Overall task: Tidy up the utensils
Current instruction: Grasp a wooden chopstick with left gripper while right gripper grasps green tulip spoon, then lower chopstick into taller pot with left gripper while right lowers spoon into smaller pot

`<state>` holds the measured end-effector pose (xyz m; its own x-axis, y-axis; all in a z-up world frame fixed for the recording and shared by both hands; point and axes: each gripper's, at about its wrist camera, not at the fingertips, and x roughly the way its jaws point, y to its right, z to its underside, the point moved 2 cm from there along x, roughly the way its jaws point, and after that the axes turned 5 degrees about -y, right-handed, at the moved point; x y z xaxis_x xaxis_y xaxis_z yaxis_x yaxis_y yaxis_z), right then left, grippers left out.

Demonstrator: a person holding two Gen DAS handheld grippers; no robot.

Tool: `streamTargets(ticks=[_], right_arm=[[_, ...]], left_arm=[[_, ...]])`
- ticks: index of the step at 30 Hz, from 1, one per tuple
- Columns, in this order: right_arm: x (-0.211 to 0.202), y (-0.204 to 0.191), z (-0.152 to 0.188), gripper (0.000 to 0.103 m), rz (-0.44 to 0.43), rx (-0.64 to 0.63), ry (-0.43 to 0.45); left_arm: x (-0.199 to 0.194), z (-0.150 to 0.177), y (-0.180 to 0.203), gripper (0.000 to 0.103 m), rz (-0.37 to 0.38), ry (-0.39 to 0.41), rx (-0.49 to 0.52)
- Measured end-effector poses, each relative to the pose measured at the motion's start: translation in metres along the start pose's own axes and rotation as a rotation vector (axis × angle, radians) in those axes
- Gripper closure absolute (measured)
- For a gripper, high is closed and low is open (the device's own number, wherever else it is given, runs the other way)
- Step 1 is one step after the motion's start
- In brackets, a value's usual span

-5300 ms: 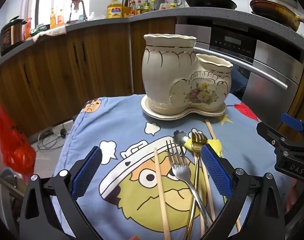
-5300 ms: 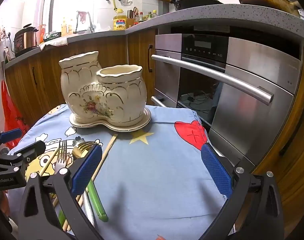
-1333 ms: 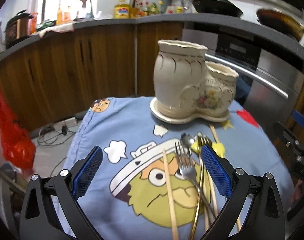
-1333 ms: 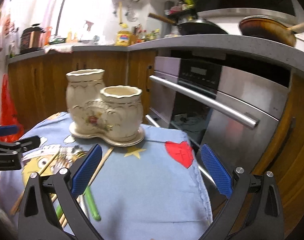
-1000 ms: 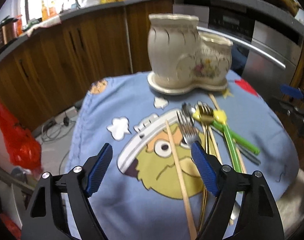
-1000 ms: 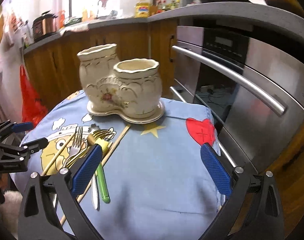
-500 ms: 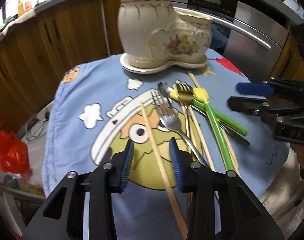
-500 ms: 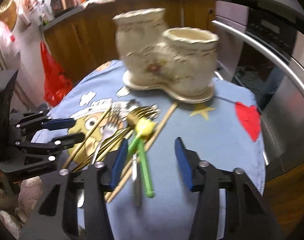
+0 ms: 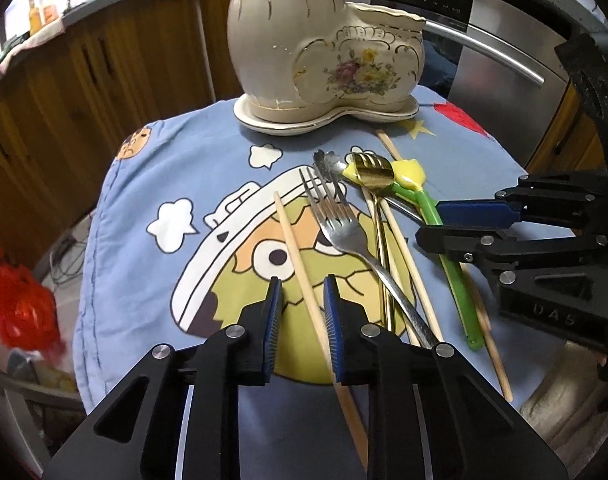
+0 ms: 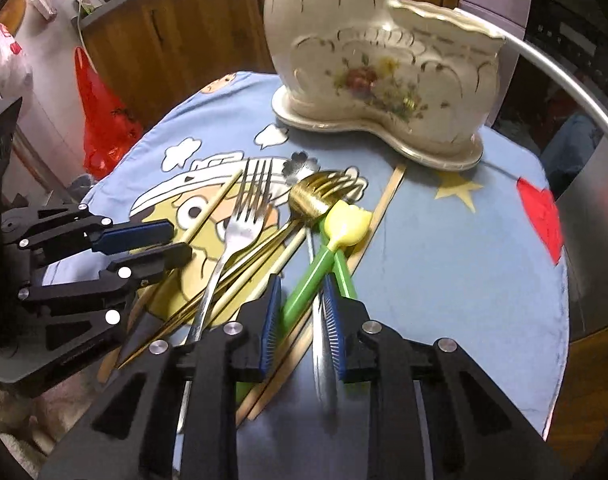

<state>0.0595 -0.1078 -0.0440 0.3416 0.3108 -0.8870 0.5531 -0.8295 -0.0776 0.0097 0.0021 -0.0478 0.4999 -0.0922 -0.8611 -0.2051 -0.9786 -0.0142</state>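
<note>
A: what's in the pile? Smooth wooden chopstick (image 9: 300, 256), shiny steel fork (image 9: 345, 228), gold fork (image 9: 373, 170), glossy green plastic handles (image 10: 311, 280), all on the cartoon-print cloth (image 9: 144, 184) near the scalloped ceramic holder (image 9: 323, 44).

B: left gripper (image 9: 302, 286) closing around that chopstick, ribbed blue pads not yet squeezing. Right gripper (image 10: 302, 284) closing around a green handle.

Dark brown wooden cabinets (image 9: 104, 68) run under a curved grey stone countertop (image 9: 116, 0). A stainless steel built-in oven (image 9: 499, 60) with a long bar handle (image 9: 491, 50) stands at the right. A red plastic bag (image 10: 100, 116) hangs low beside pale flooring (image 10: 44, 120).
</note>
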Motion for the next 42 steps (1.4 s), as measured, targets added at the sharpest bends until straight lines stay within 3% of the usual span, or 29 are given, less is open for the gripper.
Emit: streamTargets(ticks=[3, 6, 11, 20, 30, 35, 42], right_arm=[[-0.005, 0.004, 0.001, 0.085, -0.020, 0.020, 0.019], [-0.011, 0.007, 0.001, 0.089, -0.037, 0.028, 0.044], [-0.027, 0.014, 0.002, 0.091, -0.059, 0.027, 0.105], [-0.056, 0.029, -0.001, 0.093, -0.129, 0.051, 0.228], [-0.084, 0.041, -0.011, 0.093, -0.138, 0.057, 0.393], [-0.108, 0.051, -0.027, 0.093, -0.105, 0.068, 0.484], [-0.136, 0.073, -0.069, 0.093, -0.055, 0.100, 0.618]], left_arm=[[0.002, -0.004, 0.002, 0.093, -0.034, -0.006, 0.018], [0.003, -0.005, 0.000, 0.096, -0.026, -0.004, 0.004], [-0.005, -0.005, -0.001, 0.097, 0.003, 0.038, -0.009], [-0.032, -0.018, -0.007, 0.097, -0.029, 0.155, -0.023], [-0.075, -0.040, -0.013, 0.097, 0.042, 0.382, -0.060], [-0.087, -0.068, -0.012, 0.097, 0.093, 0.464, -0.058], [-0.113, -0.123, -0.006, 0.097, 0.106, 0.582, -0.033]])
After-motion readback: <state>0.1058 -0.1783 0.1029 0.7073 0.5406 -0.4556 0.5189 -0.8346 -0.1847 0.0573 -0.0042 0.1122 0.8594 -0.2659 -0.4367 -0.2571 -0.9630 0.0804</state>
